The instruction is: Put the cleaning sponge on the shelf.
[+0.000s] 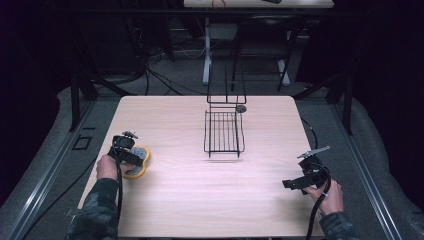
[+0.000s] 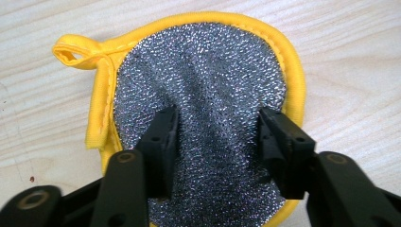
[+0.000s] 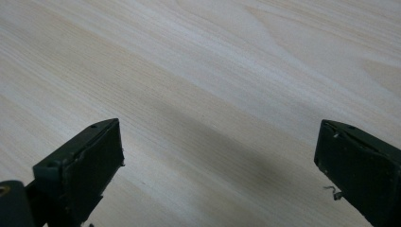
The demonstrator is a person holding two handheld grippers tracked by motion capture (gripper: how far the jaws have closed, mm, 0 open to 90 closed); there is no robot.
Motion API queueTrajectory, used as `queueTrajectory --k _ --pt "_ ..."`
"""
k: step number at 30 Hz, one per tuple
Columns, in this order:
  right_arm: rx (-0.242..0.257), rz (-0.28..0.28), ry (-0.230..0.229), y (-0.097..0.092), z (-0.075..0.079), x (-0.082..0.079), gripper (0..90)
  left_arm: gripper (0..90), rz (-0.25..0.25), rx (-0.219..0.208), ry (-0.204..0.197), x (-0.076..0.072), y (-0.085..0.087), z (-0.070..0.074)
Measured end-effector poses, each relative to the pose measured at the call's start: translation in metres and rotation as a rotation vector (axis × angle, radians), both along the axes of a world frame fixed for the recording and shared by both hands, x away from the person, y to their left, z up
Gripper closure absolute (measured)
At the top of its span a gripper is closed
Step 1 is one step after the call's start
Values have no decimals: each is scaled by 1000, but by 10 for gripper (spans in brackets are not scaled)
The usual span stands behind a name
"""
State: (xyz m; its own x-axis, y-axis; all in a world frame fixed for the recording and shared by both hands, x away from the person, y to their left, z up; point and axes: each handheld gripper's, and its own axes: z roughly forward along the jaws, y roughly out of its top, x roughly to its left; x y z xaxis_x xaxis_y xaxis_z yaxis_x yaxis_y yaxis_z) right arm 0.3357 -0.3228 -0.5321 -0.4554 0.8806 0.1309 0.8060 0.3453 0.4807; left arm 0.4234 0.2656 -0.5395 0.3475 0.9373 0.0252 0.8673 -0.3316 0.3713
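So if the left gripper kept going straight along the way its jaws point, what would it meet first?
The scouring pad: the left gripper has its jaws spread over the silver mesh inside the yellow trim, with the table beneath. Whether the jaws already touch the mesh is unclear.

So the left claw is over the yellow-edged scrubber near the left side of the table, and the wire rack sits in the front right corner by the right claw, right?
Not quite. The left claw is over the yellow-edged scrubber, but the wire rack stands at the middle of the table, toward its far edge, well apart from the right claw. The high view shows this.
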Motion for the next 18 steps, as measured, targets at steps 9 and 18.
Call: queueTrajectory --k 9,18 --pt "-3 -2 -2 0 0 0 18 846 -9 -24 -62 -4 6 4" --pt "-3 -5 -1 -1 0 0 21 871 -19 -4 -81 -6 4 5"
